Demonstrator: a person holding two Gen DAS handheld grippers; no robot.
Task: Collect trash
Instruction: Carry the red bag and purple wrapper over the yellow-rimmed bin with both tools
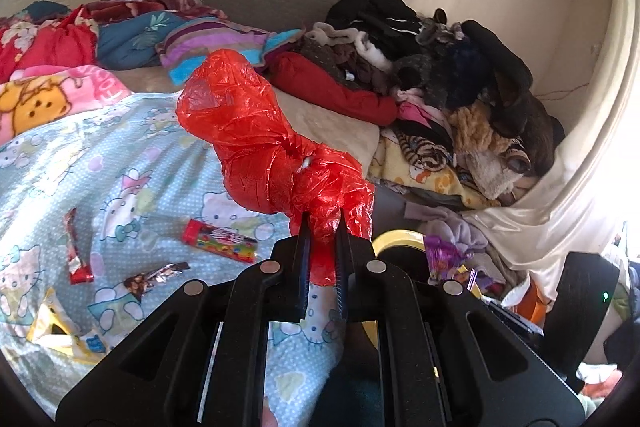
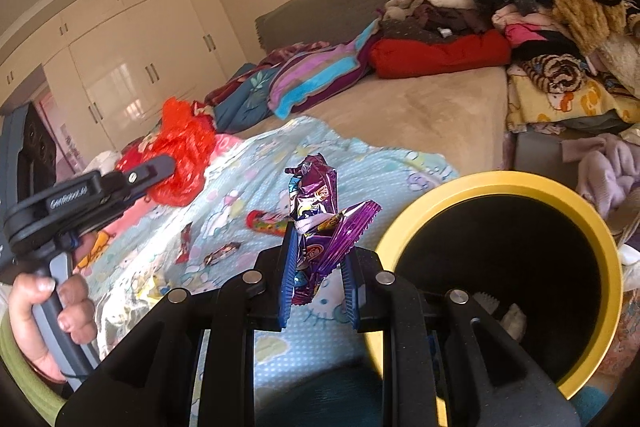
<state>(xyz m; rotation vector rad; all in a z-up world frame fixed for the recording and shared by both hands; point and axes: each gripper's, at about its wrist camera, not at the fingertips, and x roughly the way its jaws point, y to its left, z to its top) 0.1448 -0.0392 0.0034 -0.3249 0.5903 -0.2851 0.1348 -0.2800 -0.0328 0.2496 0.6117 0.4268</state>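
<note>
The left tongs (image 1: 323, 223) pinch a crinkled red plastic bag (image 1: 256, 131). The right tongs (image 2: 318, 243) clamp a shiny purple foil wrapper (image 2: 320, 211) beside a round yellow-rimmed bin (image 2: 500, 183). More wrappers (image 1: 78, 251) litter the bed's cartoon-print blanket (image 1: 120, 155).

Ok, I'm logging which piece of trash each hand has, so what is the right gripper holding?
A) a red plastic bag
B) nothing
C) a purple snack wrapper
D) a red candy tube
C: the right gripper has its jaws closed on the purple snack wrapper beside the yellow bin, while the red plastic bag is in the left gripper.
</note>
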